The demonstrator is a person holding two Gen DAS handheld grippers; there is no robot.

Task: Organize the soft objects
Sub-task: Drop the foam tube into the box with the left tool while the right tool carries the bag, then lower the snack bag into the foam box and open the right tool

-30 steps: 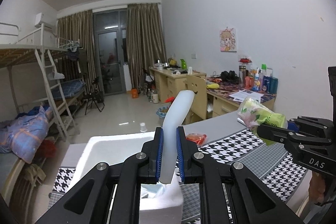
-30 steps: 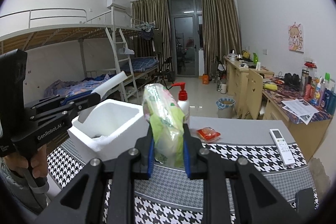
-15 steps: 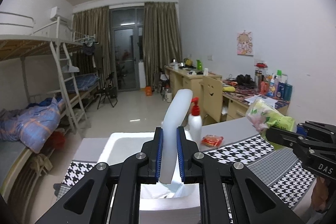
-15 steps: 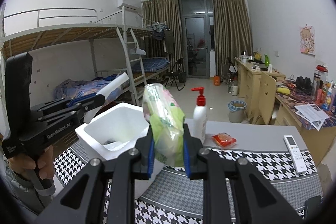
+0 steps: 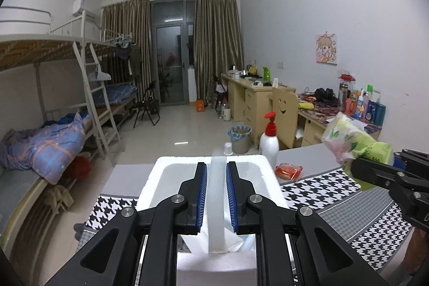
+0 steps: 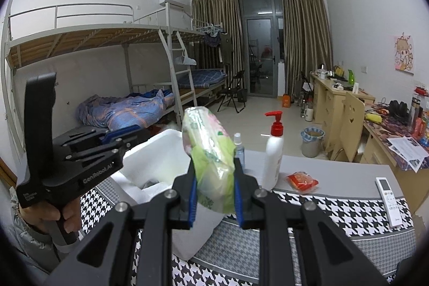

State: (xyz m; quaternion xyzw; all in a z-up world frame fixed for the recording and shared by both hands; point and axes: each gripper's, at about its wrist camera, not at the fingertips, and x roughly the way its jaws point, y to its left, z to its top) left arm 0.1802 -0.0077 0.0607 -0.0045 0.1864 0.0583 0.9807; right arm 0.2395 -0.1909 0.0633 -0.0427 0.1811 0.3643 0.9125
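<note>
We're holding a white tissue pack (image 5: 217, 203) upright between the left gripper (image 5: 216, 199) pads, right over the white foam box (image 5: 171, 165). Jaws look barely parted, a thin gap showing each side of the pack, so we can't tell if it's still pinched. The right gripper (image 6: 214, 186) is clamped on a green tissue packet (image 6: 209, 149), hanging in the air just beside the box.

Progress: some white tissue and something grey are already lying in the box; both packs are not in yet. A small red packet (image 6: 302, 180) is sitting on the table (image 6: 335, 208), possibly left too.

The left view is showing the pack and box interior head-on. Only the right view is showing the remote (image 6: 387, 201), the small spray bottle (image 6: 238, 149) behind the pump bottle (image 6: 273, 154), and the hand (image 6: 48, 216) on the left tool.
</note>
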